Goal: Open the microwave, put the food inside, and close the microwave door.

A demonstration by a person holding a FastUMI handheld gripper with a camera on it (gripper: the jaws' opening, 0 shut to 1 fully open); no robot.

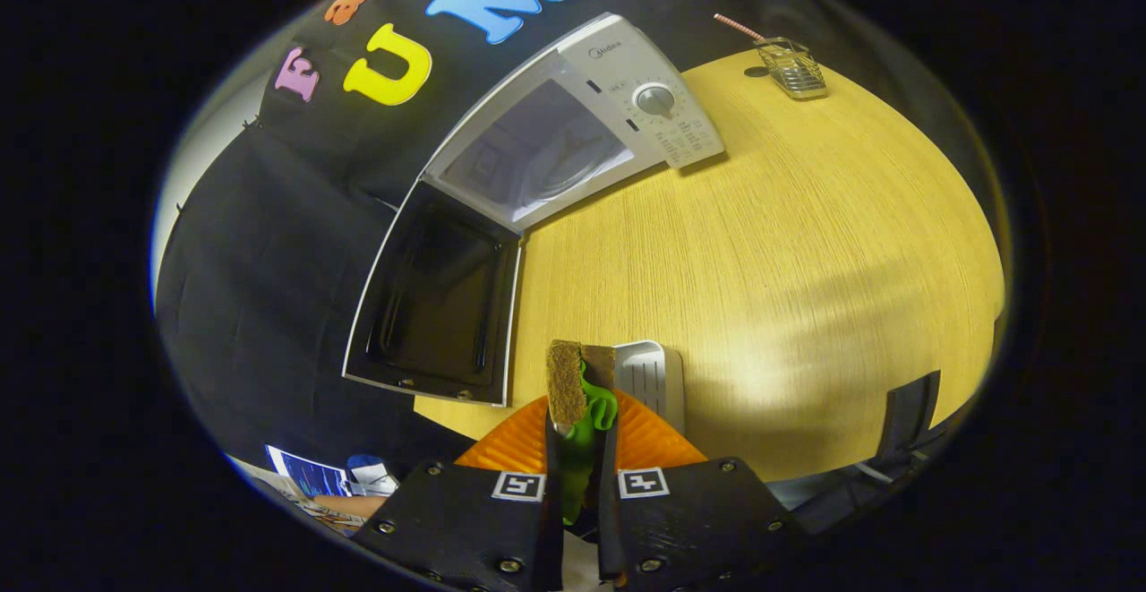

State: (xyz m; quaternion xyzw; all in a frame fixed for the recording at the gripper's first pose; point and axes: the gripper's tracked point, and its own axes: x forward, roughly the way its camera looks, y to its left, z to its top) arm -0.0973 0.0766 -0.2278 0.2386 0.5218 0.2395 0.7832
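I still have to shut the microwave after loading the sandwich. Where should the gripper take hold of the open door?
Probably the door's free outer edge, farthest from the microwave. It stands swung wide, so come from its outer side and push. The gripper is shut on the sandwich, so unload first.

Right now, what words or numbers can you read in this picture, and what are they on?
"Midea": brand name at the top of the microwave's control panel.
Markings around the dial and the rows below it: too small and blurred to read.
The two square coded markers on the tool, which is shut on the sandwich, carry patterns, not words.
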